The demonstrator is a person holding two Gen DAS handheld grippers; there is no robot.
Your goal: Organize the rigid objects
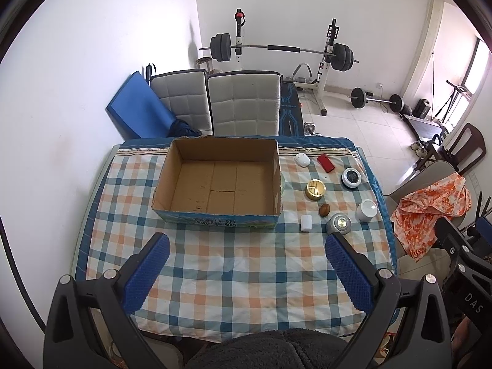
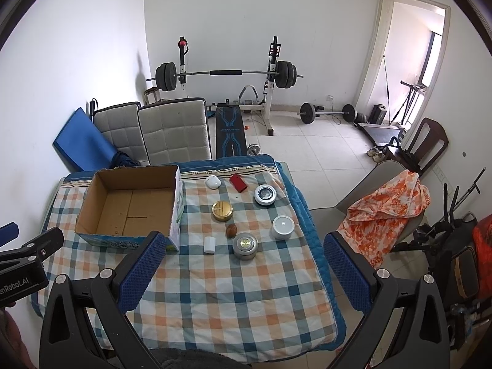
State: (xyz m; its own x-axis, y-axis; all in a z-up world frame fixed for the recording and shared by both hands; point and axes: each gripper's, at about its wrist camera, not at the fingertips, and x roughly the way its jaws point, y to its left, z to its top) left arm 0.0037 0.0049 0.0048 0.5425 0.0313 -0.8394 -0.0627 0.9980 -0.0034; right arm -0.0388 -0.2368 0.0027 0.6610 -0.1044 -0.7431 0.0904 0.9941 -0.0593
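Observation:
An empty cardboard box [image 1: 216, 181] [image 2: 129, 204] stands on the checked tablecloth [image 1: 230, 264] [image 2: 230, 276]. To its right lie several small objects: a white mouse [image 1: 302, 159] [image 2: 212, 181], a red case [image 1: 326, 163] [image 2: 238, 183], a gold round tin [image 1: 315, 189] [image 2: 222, 210], a black-and-white round gadget [image 1: 351, 177] [image 2: 265, 194], a brown nut-like piece [image 1: 324, 210] [image 2: 231, 230], a white jar [image 1: 366, 210] [image 2: 283, 227], a small white cylinder [image 1: 306, 223] [image 2: 209, 245] and a silver tin [image 1: 338, 224] [image 2: 245, 246]. My left gripper [image 1: 247, 243] and right gripper [image 2: 241, 240] are open, empty, above the table's near side.
Two grey padded chairs [image 1: 243, 104] [image 2: 175, 132] stand behind the table. A chair with orange cloth [image 1: 430, 209] [image 2: 387, 206] is at the table's right. A weight bench and barbells [image 2: 227, 77] fill the room behind. A blue mat [image 1: 138, 110] leans on the left wall.

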